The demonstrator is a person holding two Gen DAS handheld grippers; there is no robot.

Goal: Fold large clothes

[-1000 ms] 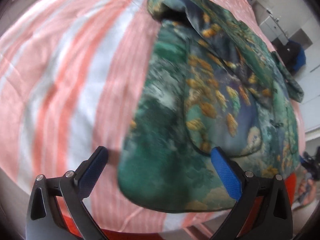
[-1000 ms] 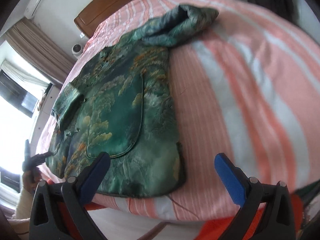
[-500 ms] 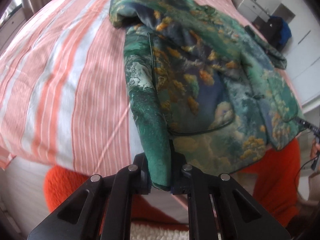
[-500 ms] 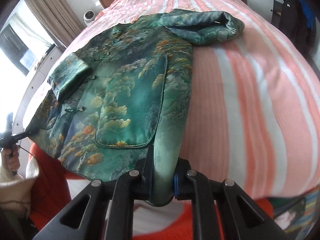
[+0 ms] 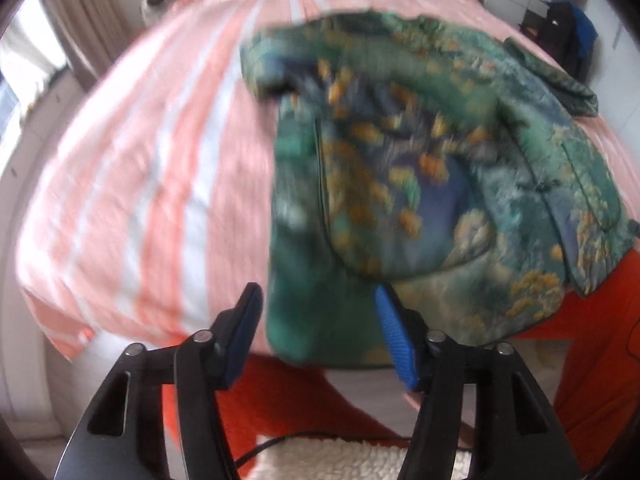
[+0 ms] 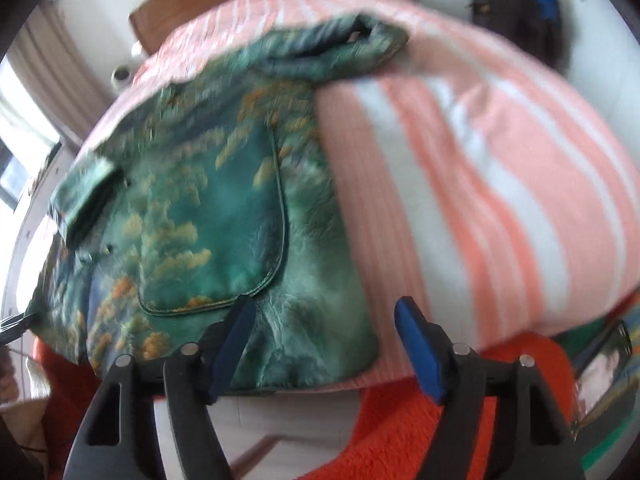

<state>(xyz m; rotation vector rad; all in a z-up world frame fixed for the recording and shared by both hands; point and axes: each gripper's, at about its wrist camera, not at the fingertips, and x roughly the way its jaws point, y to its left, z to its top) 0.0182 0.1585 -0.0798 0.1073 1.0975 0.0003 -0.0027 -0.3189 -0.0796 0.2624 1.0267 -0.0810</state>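
Note:
A green jacket with a gold and blue cloud print [image 5: 420, 184] lies spread on the bed, its hem hanging a little over the near edge. It also shows in the right wrist view [image 6: 224, 216], with one sleeve folded at the far end. My left gripper [image 5: 318, 320] is open at the hem's left corner, which lies between the blue pads without being held. My right gripper [image 6: 326, 332] is open at the hem's right corner, empty. Both views are motion-blurred.
The bed has a pink and white striped sheet [image 5: 140, 168]. An orange blanket [image 6: 400, 432] hangs below the bed's near edge. A white fleece rug [image 5: 340, 460] lies on the floor. A dark bag [image 5: 568, 36] and white cabinet stand at the back right.
Both grippers were open a second ago, shut on the jacket's hem corners half a second ago, and now stand open again. The hem has dropped back onto the bed edge.

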